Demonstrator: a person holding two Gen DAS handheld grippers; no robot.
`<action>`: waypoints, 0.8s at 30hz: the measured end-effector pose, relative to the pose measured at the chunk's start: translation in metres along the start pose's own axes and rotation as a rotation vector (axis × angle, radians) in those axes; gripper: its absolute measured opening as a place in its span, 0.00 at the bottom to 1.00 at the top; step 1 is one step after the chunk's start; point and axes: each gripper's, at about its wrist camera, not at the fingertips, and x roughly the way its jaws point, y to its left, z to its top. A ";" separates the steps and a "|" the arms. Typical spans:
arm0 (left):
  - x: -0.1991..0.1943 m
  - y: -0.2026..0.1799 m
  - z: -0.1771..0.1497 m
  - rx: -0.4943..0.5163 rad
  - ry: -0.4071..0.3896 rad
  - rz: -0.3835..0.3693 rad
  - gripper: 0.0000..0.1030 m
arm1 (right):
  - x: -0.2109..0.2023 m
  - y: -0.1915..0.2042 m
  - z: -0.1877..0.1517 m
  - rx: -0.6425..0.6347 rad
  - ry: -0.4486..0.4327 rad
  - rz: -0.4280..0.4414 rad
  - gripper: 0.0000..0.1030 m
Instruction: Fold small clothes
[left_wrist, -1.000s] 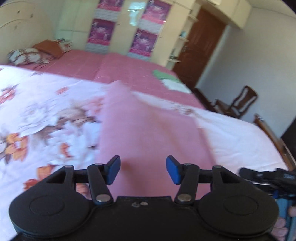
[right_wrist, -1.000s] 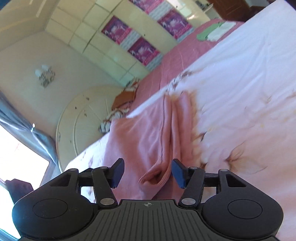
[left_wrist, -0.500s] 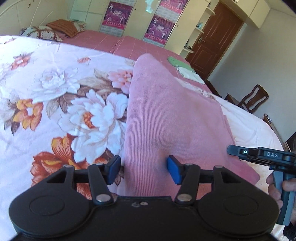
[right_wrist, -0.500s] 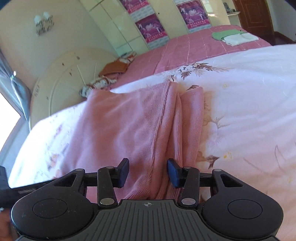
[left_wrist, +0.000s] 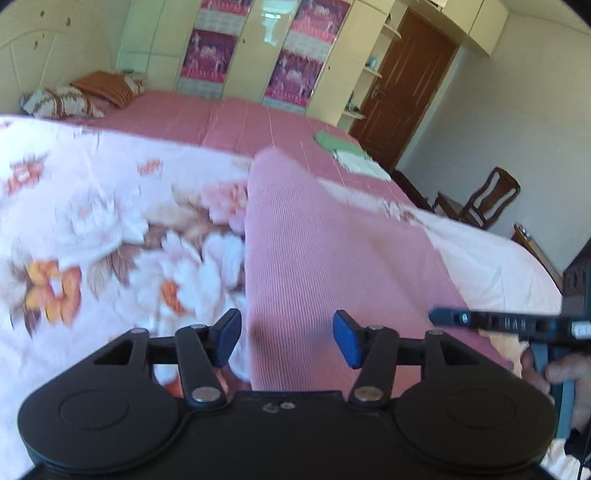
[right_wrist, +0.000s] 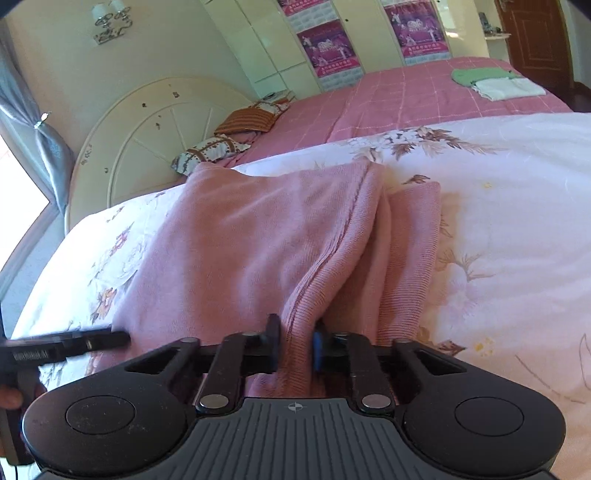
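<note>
A pink knit garment (left_wrist: 325, 258) lies spread on the floral bedsheet (left_wrist: 92, 229); it also shows in the right wrist view (right_wrist: 240, 251), with a folded strip along its right side. My left gripper (left_wrist: 286, 338) is open, its blue pads on either side of the garment's near left edge, holding nothing. My right gripper (right_wrist: 295, 347) is shut on a raised fold of the pink garment at its near edge. The right gripper's body shows at the right of the left wrist view (left_wrist: 517, 321).
A pink checked bed cover (right_wrist: 406, 96) lies behind, with a folded green and white pile (right_wrist: 491, 83) and pillows (right_wrist: 210, 151) by the round headboard. A wardrobe, a brown door (left_wrist: 402, 92) and a wooden chair (left_wrist: 484, 199) stand beyond the bed.
My right gripper closed on a fold of the pink garment. My left gripper stayed open and its view tilted up slightly over the garment's near edge.
</note>
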 end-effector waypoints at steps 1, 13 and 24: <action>0.005 0.001 0.006 -0.003 0.011 0.011 0.51 | -0.001 0.005 0.000 -0.035 -0.010 -0.019 0.12; 0.059 -0.036 0.021 0.156 0.133 0.072 0.57 | -0.017 -0.016 -0.015 -0.007 -0.055 -0.093 0.10; 0.062 0.003 0.038 0.018 0.080 -0.005 0.54 | -0.007 -0.039 0.023 0.044 -0.159 -0.095 0.43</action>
